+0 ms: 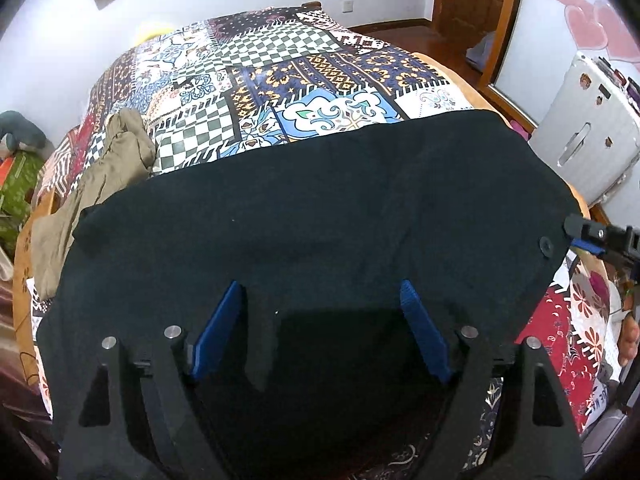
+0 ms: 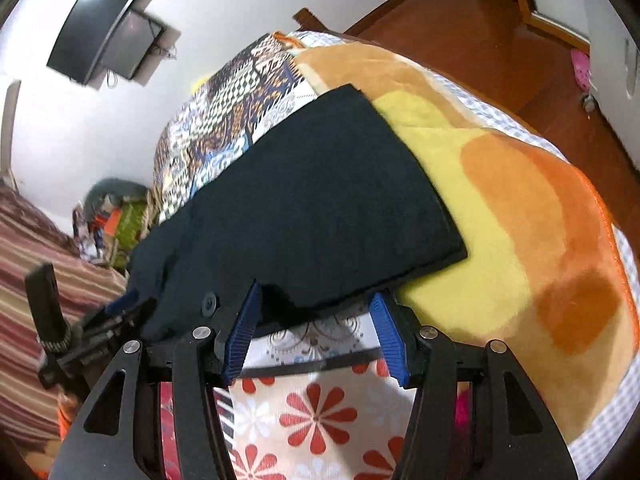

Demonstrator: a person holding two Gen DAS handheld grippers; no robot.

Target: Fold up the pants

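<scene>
Black pants (image 1: 312,208) lie spread across the near end of the bed, waistband with a black button (image 1: 546,245) at the right. My left gripper (image 1: 320,296) is open, its blue pads just above the black cloth near the front edge. In the right wrist view the pants (image 2: 320,200) lie folded lengthwise, reaching away over the bedding. My right gripper (image 2: 316,300) is open at the pants' near edge, beside the button (image 2: 209,302). The right gripper shows at the right edge of the left wrist view (image 1: 592,236); the left gripper shows at lower left of the right wrist view (image 2: 116,308).
An olive garment (image 1: 108,176) lies crumpled on the patchwork bedspread (image 1: 280,80) left of the pants. An orange and yellow blanket (image 2: 520,208) lies right of the pants. A white suitcase (image 1: 580,136) stands by the bed's right side. A TV (image 2: 96,28) hangs on the wall.
</scene>
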